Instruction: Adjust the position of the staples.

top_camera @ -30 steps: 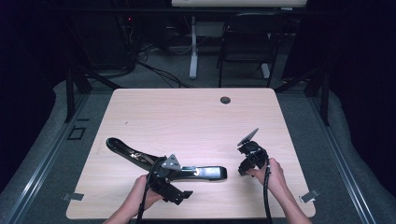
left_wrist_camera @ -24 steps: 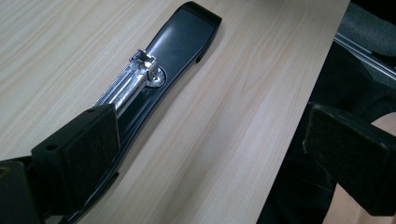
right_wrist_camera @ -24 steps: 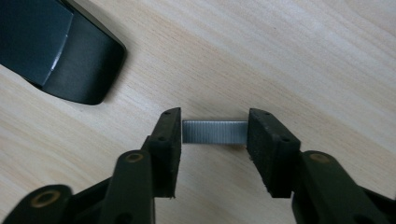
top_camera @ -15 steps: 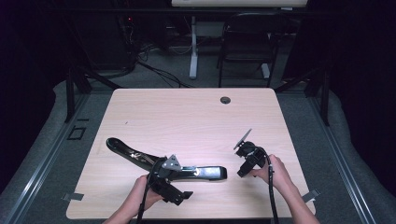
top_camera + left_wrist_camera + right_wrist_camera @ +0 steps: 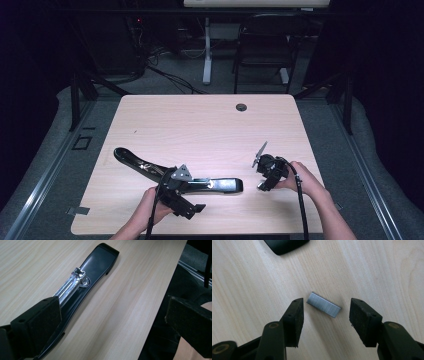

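A long black stapler (image 5: 137, 162) lies swung open along the near part of the table, its metal staple channel (image 5: 68, 287) exposed. My left gripper (image 5: 199, 197) hovers at the stapler's middle and is open. One pad (image 5: 45, 322) is over the stapler body (image 5: 97, 262); the other is past the table's near edge. A short strip of staples (image 5: 323, 304) lies flat on the wood. My right gripper (image 5: 327, 311) points down at it. Its jaws have just been closing, with the strip between the pads and untouched. In the high view the right gripper (image 5: 264, 181) is right of the stapler's end.
A round cable hole (image 5: 241, 107) sits near the table's far edge. The wooden table (image 5: 200, 130) is bare beyond the stapler. A chair (image 5: 262, 45) and a desk leg (image 5: 206, 50) stand behind the table. The stapler's dark tip (image 5: 284, 245) lies just beyond the staples.
The right gripper has shifted slightly on the spot. The stapler and the left gripper have kept still.
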Demonstrator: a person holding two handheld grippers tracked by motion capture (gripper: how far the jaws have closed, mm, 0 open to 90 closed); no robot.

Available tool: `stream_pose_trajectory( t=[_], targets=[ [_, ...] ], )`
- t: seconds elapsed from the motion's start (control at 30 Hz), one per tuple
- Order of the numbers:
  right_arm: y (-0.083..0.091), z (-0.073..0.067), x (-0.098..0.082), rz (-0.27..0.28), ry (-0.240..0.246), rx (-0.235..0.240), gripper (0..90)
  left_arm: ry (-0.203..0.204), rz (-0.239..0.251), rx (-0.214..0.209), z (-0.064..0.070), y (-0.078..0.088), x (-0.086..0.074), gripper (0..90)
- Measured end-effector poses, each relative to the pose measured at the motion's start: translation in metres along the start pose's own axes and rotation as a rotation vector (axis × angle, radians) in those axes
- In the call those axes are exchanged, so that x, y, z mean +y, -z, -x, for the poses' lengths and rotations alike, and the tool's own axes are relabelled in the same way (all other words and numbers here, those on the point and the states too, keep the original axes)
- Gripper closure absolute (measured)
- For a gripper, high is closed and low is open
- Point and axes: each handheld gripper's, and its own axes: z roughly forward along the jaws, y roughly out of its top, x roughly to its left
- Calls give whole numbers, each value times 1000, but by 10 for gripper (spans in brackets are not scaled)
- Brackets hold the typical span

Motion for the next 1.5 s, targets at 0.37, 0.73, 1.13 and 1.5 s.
stream_pose_trajectory(
  t=[0.37,0.73,1.13,1.5],
  targets=[
    [-5,-5,4,8,85,6,519,-2,-2,4,-1,0,-1,1],
    [-10,-7,3,-19,106,-21,650,-5,-5,3,-2,0,-1,1],
    [-3,-3,1,14,13,-12,780,-4,-1,8,-1,2,-1,1],
    [-3,-6,2,-77,-223,-52,779,-1,-6,14,-3,2,-2,1]
  ],
)
